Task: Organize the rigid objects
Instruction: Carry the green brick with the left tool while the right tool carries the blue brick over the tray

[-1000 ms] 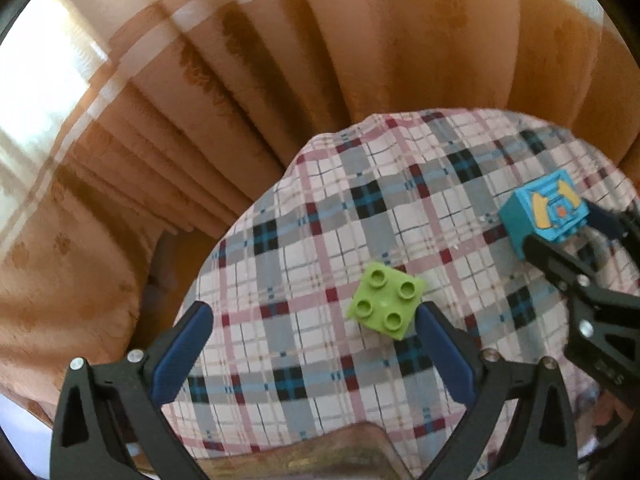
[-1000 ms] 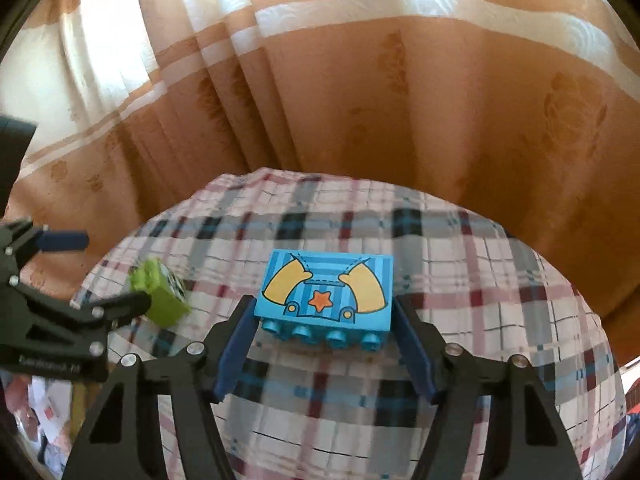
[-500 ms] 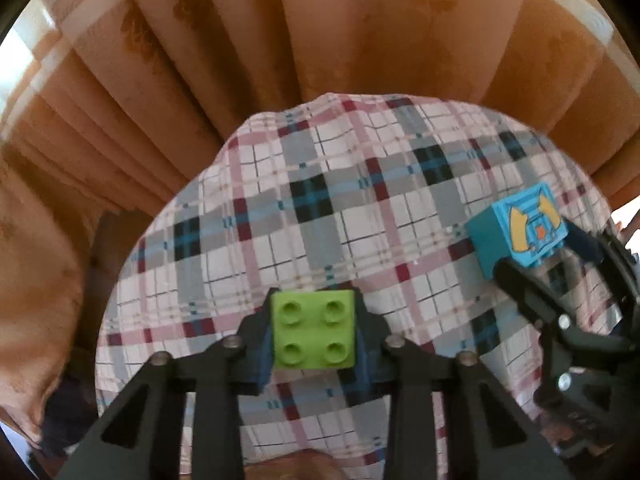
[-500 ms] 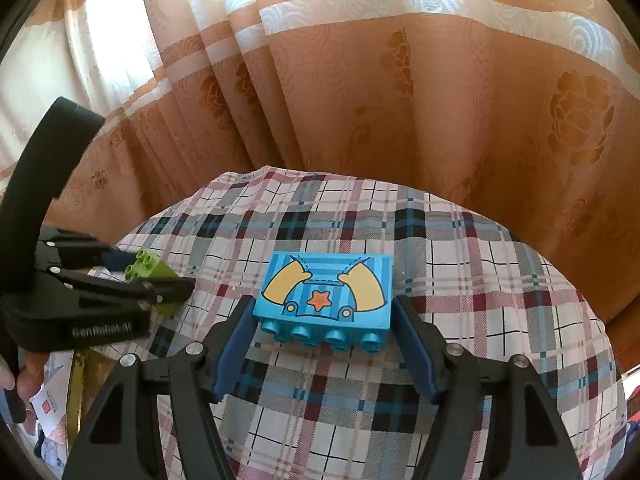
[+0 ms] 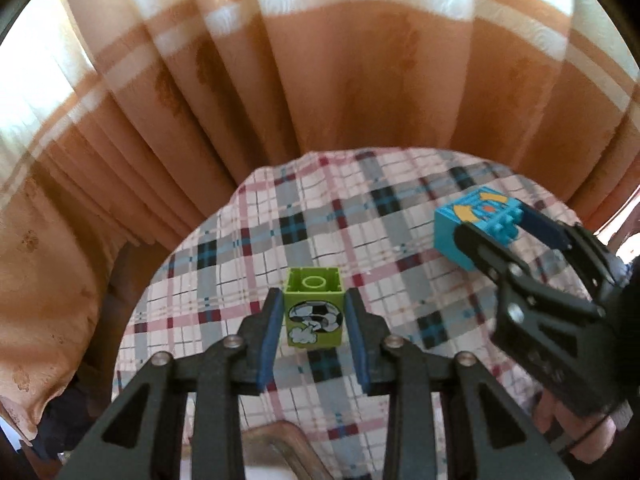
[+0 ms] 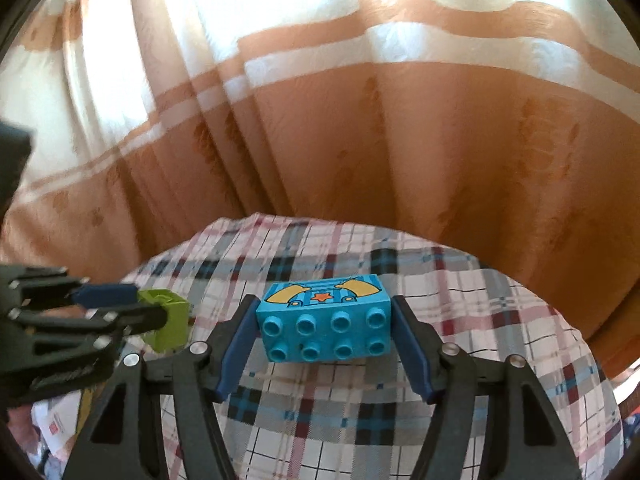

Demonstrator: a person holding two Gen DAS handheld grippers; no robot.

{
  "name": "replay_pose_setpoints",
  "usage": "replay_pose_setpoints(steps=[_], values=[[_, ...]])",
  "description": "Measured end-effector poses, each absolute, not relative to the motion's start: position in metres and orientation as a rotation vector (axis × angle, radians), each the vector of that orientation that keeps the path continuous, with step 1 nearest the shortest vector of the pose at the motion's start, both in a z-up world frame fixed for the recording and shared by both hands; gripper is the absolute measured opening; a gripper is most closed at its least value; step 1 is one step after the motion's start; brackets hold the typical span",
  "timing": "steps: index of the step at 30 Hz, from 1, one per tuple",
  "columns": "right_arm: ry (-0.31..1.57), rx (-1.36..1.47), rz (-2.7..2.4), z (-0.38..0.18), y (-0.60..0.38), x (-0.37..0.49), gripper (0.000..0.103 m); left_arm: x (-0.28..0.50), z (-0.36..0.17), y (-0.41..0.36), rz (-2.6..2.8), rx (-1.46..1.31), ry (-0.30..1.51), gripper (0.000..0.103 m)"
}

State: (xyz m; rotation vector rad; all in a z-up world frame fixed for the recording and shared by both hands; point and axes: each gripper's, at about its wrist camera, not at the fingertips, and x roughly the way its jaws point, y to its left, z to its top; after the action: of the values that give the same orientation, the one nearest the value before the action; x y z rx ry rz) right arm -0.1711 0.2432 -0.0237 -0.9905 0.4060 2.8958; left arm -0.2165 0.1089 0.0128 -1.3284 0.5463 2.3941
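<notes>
The left gripper [image 5: 314,322] clamps the green brick [image 5: 315,312] between its pads. The right gripper [image 6: 326,334] grips the blue brick [image 6: 325,326], studs facing the camera, above the plaid tablecloth [image 6: 460,292].

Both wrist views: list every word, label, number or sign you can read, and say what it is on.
None is readable.
Raised lettering on the right gripper body, seen in the left wrist view: too blurred to read.
Green brick: a soccer-ball picture, no words.
Blue brick: an overalls picture with an orange star, no words.
Red-marked paper at the lower left: too small to read.
</notes>
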Motion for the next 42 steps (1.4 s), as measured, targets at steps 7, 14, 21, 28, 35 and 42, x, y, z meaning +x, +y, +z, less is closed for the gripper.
replay_pose_setpoints(steps=[7,14,21,28,35,42], values=[[0.446,-0.960,2.835,-0.021,0.258,-0.147,0.067,-0.187,0.019,0.108,2.391,-1.293,0.449,0.031],[0.487,-0.912,2.794,-0.010,0.269,-0.087,0.067,-0.155,0.019,0.115,2.343,-1.273,0.354,0.031],[0.509,-0.870,2.739,-0.006,0.274,-0.027,0.067,-0.113,0.016,0.121,2.329,-1.244,0.323,0.031],[0.513,-0.856,2.708,-0.011,0.266,0.012,0.067,-0.067,0.011,0.116,2.357,-1.186,0.341,0.031],[0.463,-0.774,2.718,-0.001,0.252,0.038,0.067,-0.036,0.000,0.102,2.422,-1.151,0.341,0.031],[0.466,-0.747,2.736,-0.001,0.238,0.054,0.067,-0.018,-0.004,0.084,2.510,-1.108,0.309,0.031]])
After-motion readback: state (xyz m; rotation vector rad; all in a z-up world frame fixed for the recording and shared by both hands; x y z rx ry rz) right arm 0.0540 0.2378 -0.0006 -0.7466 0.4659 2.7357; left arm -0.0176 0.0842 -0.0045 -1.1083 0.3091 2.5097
